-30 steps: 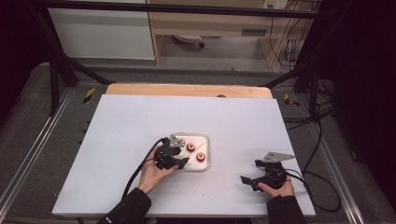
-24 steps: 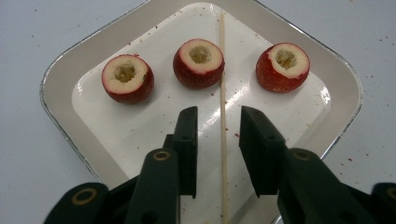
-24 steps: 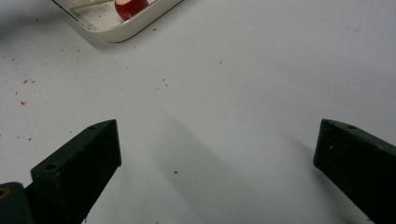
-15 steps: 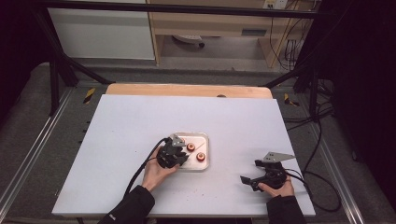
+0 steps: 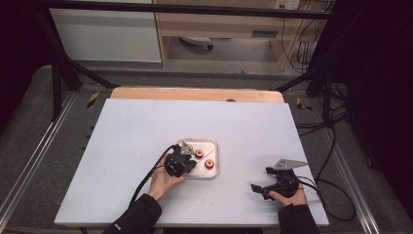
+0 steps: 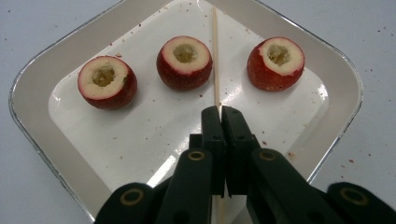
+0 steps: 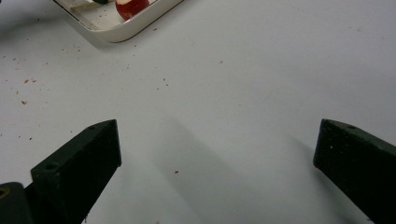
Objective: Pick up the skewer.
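Observation:
A white tray (image 6: 28, 93) holds three cored red fruits, one at the left (image 6: 107, 81), one in the middle (image 6: 183, 62) and one at the right (image 6: 276, 63). A thin wooden skewer (image 6: 215, 56) lies on the tray between the middle and right fruits. My left gripper (image 6: 220, 112) is shut on the skewer's near part. In the high view the left gripper (image 5: 187, 156) sits over the tray's (image 5: 214, 142) left side, beside two visible fruits (image 5: 210, 164). My right gripper (image 5: 255, 189) rests near the table's front right. Its jaws stand open (image 7: 217, 140) with nothing between them.
The white table top (image 5: 146, 126) carries small red crumbs around the tray. A corner of the tray (image 7: 126, 30) with one fruit (image 7: 130, 5) lies ahead of the right gripper. A wooden strip (image 5: 195, 93) runs along the table's far edge.
The left gripper has shifted slightly toward the person over the tray's left side. The right gripper has not moved.

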Demonstrator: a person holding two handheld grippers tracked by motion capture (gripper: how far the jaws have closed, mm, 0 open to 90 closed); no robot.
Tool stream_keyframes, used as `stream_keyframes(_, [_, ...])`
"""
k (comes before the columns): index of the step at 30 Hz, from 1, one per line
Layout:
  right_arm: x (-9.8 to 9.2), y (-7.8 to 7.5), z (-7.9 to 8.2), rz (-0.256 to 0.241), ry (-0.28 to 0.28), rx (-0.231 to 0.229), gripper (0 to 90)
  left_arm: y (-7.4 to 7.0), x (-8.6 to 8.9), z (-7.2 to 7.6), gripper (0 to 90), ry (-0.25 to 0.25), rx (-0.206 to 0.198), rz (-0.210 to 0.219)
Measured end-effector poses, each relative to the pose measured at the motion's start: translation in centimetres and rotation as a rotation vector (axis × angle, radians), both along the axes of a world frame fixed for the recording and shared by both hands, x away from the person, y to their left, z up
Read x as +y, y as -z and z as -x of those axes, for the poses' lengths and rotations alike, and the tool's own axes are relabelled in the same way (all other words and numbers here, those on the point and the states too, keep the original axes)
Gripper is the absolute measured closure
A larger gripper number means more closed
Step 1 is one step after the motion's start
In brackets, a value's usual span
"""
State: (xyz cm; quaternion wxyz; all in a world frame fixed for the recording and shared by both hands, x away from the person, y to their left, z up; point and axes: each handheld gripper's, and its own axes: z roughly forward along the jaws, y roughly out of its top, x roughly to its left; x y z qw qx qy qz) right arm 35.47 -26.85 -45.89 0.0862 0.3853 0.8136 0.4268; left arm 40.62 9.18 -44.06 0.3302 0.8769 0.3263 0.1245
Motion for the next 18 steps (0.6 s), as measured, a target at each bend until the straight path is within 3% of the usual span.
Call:
stream_keyframes(9, [0.0, 0.0, 0.0, 0.001, -0.001, -0.001, 1.2, -0.6, 0.2, 0.5, 88.6, 0.004, -0.024, 0.050])
stream_keyframes(18, [0.0, -0.1, 0.1, 0.005, 0.001, -0.001, 1.2, -1.9, 0.9, 1.6, 88.5, 0.017, -0.032, 0.071])
